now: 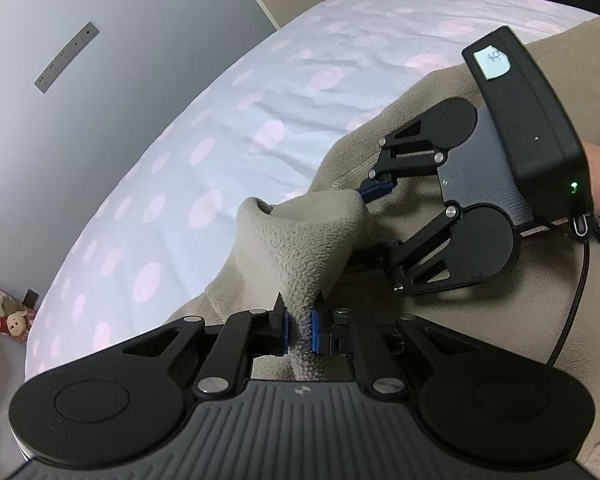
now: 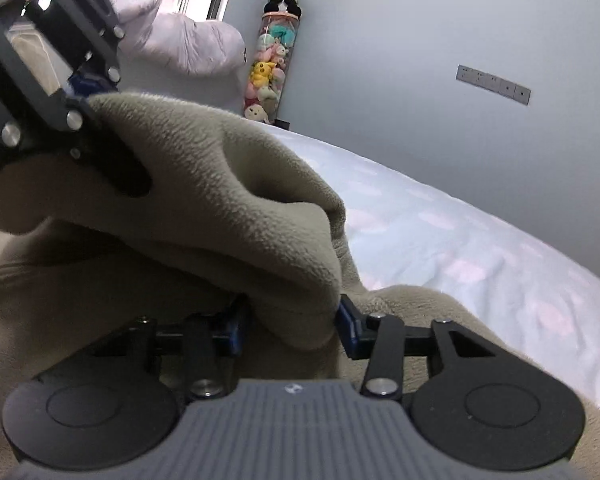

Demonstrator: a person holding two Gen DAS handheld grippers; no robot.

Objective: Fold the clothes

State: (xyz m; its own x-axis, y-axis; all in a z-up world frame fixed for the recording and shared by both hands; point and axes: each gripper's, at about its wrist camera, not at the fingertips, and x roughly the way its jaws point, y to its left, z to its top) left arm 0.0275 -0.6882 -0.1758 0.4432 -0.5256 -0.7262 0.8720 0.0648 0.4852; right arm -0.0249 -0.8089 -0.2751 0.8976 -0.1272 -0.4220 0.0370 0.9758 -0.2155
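A beige fleece garment [image 1: 300, 236] lies on a bed with a pale blue, pink-dotted sheet [image 1: 204, 152]. My left gripper [image 1: 300, 328] is shut on a raised fold of the fleece. My right gripper [image 1: 374, 218] faces it from the right; its jaws stand apart around the other end of the same fold. In the right wrist view the fleece fold [image 2: 228, 208] bulges between the right gripper's [image 2: 290, 326] spread blue pads, and the left gripper [image 2: 84, 88] holds the fold's far corner at upper left.
The bed sheet [image 2: 480, 248] stretches away beyond the garment. A grey wall with a socket strip [image 1: 66, 56] is behind. A tube of plush toys [image 2: 272, 60] stands in the corner, next to a pale lilac bundle [image 2: 192, 44].
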